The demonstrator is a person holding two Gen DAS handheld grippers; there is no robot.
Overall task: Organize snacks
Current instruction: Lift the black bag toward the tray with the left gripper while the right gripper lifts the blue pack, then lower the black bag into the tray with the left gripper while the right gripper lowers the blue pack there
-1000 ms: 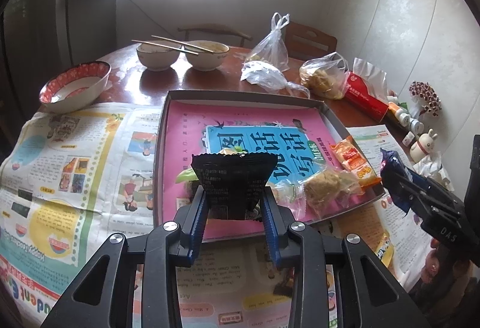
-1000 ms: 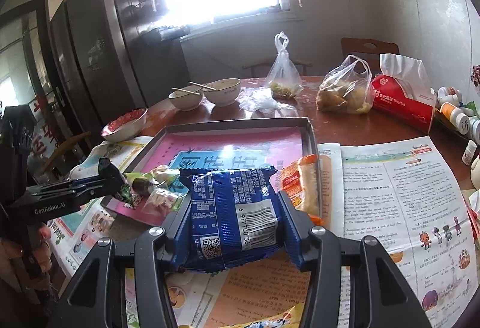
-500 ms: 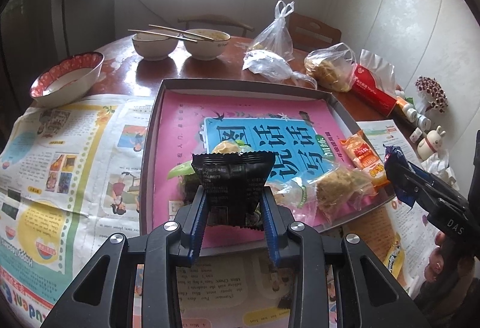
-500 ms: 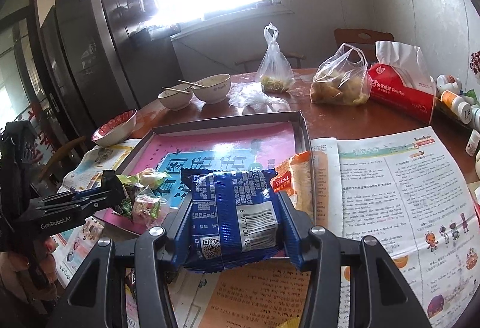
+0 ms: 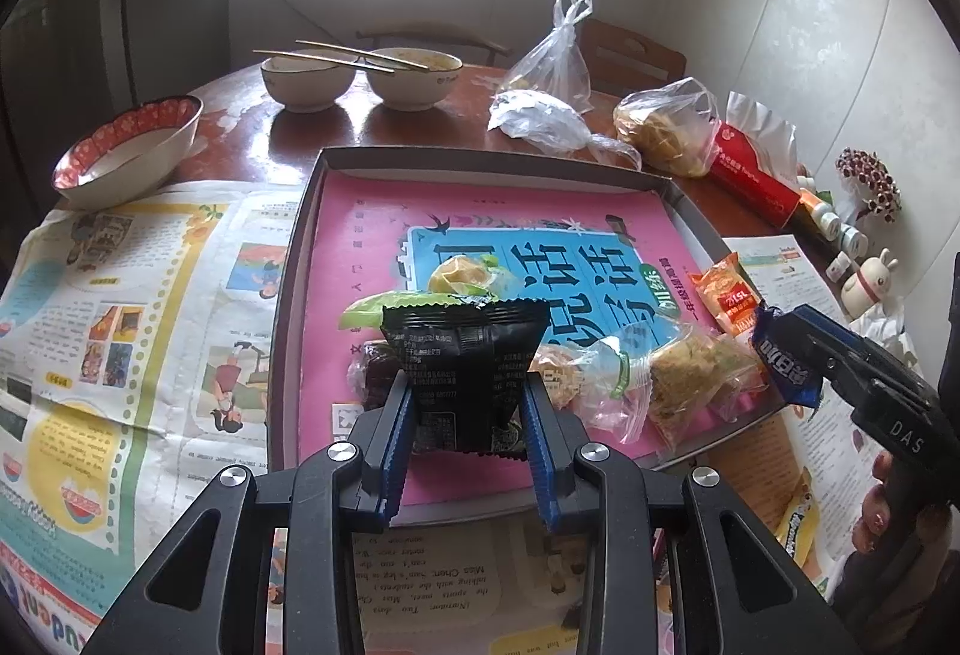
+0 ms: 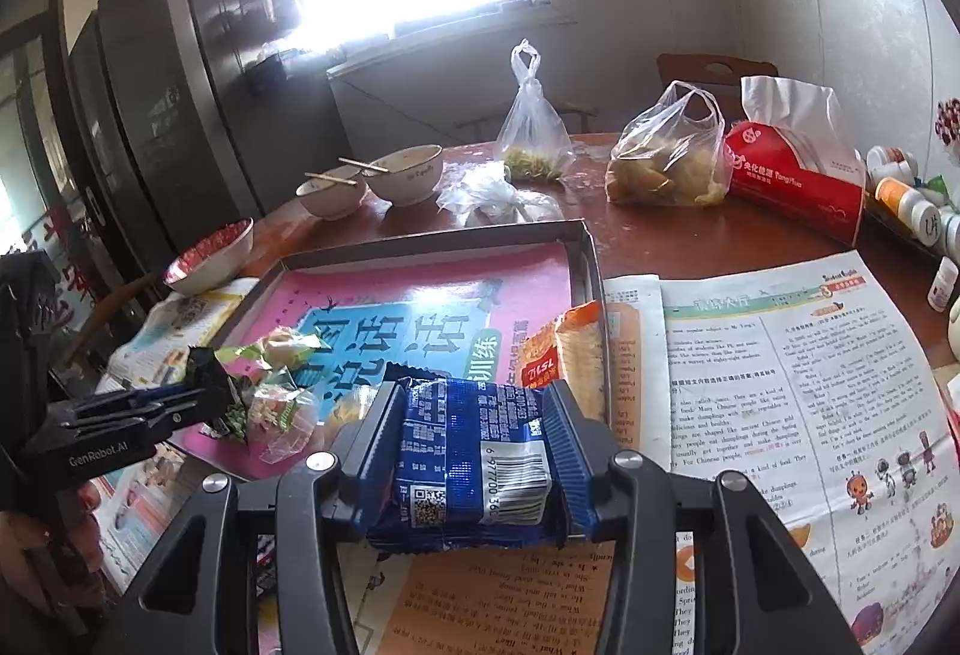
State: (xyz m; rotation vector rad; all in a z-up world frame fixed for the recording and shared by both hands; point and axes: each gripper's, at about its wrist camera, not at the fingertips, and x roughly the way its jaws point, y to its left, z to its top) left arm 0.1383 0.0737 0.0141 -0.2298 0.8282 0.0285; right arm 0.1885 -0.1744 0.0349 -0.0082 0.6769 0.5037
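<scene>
My left gripper [image 5: 467, 403] is shut on a black snack packet [image 5: 465, 355] and holds it above the near edge of the grey tray [image 5: 492, 157], which has a pink book inside. My right gripper [image 6: 474, 415] is shut on a blue snack packet [image 6: 474, 463] above the tray's near right corner [image 6: 591, 259]. Several wrapped snacks [image 5: 648, 373] lie in the tray's near part, with an orange packet [image 5: 729, 295] at its right rim. The right gripper also shows in the left wrist view [image 5: 786, 355]; the left gripper shows in the right wrist view [image 6: 207, 397].
Newspapers [image 5: 120, 295] cover the table on both sides of the tray. Two bowls with chopsticks [image 5: 360, 73], a red-rimmed bowl [image 5: 129, 151], plastic bags [image 6: 666, 163], a red tissue pack [image 6: 798, 175] and small bottles [image 6: 912, 205] stand behind and to the right.
Both grippers have moved forward over the tray with their packets still held. The tray and table items look closer and lower in both views.
</scene>
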